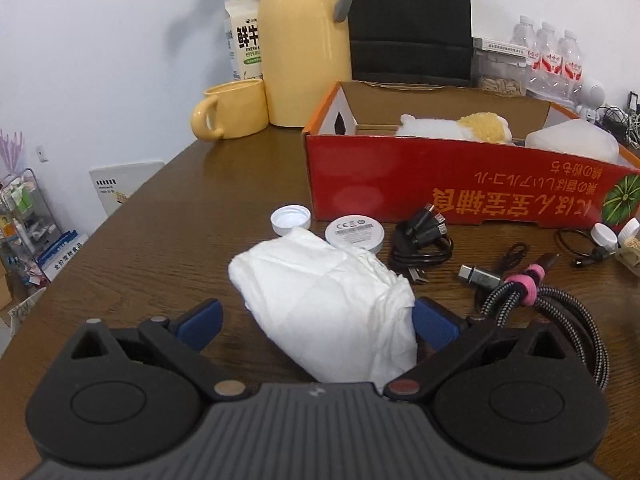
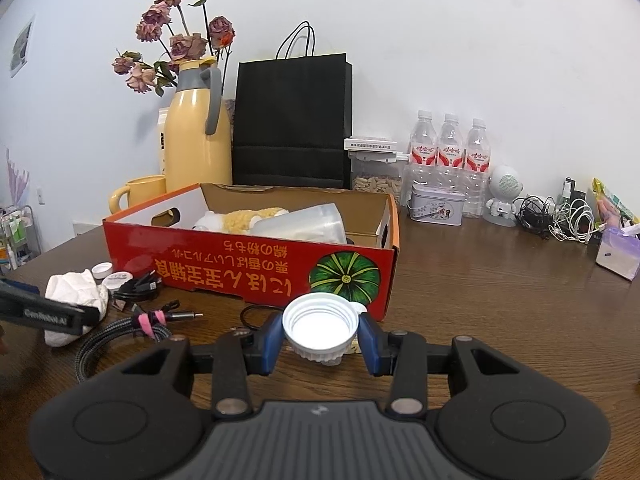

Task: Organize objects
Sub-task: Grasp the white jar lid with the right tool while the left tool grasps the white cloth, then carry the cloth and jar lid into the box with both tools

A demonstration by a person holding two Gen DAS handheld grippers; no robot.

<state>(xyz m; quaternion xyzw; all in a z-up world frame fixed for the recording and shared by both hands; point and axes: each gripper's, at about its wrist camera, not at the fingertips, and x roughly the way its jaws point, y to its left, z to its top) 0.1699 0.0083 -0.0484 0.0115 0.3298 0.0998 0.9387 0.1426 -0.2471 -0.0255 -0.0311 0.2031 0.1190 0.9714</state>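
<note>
Blue-padded fingers point(image 1: 202, 322) of the left gripper point(image 1: 316, 326) stand wide, with the crumpled white tissue point(image 1: 332, 300) lying between them; the pads do not appear to press it yet, though the right-hand pad sits just at its edge. Its long axis runs roughly along the gripper's line of sight, from near the palm out toward the box, so my guess is that a plain squeeze across its width would take it. Over on the right gripper point(image 2: 320, 340), the fingers are narrowed onto a white ribbed cap point(image 2: 320, 326), open side up, held just above the brown wood-grain table point(image 2: 500, 300).

Beyond the tissue lie 2 round white pieces, a bottle lid point(image 1: 291, 219) and a flat disc point(image 1: 354, 231), then a coiled black cable point(image 1: 422, 240) and a braided cable point(image 1: 560, 312) bound with a pink strap.

Farther off stands the red cardboard box point(image 1: 440, 184), open-topped, already holding a plush toy point(image 1: 456, 126) and a frosted plastic container point(image 1: 576, 138). It lies straight ahead of both grippers, the right one nearer its pumpkin-printed corner. Behind it are a glossy yellow jug point(image 1: 304, 48) and matching mug point(image 1: 232, 110).
</note>
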